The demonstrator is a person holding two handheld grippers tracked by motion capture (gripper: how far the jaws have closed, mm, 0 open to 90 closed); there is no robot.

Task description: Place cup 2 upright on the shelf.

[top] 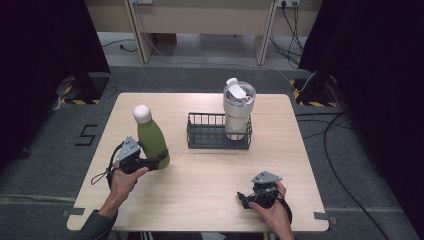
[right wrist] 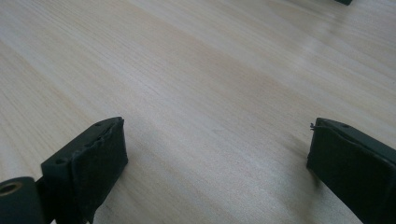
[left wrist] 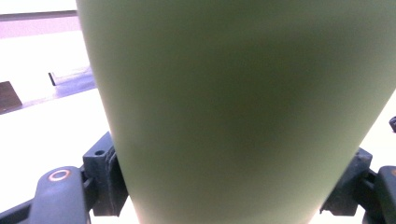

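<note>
The left gripper (top: 159, 161) clamps its jaws low on the tilted green bottle (top: 152, 140) at the desk's (top: 210, 170) left, a smooth, rigid, probably slippery body best held mid-height, while the right gripper (top: 243, 198) rests open.

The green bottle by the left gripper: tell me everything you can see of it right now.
The green bottle has a matte olive body that narrows to a rounded white cap. Its material can't be told from the finish. It leans a little, cap toward the table's left, near the left edge of the wooden table. The left gripper has its jaws closed on the lower body, one on each side. Nothing else touches it.
</note>
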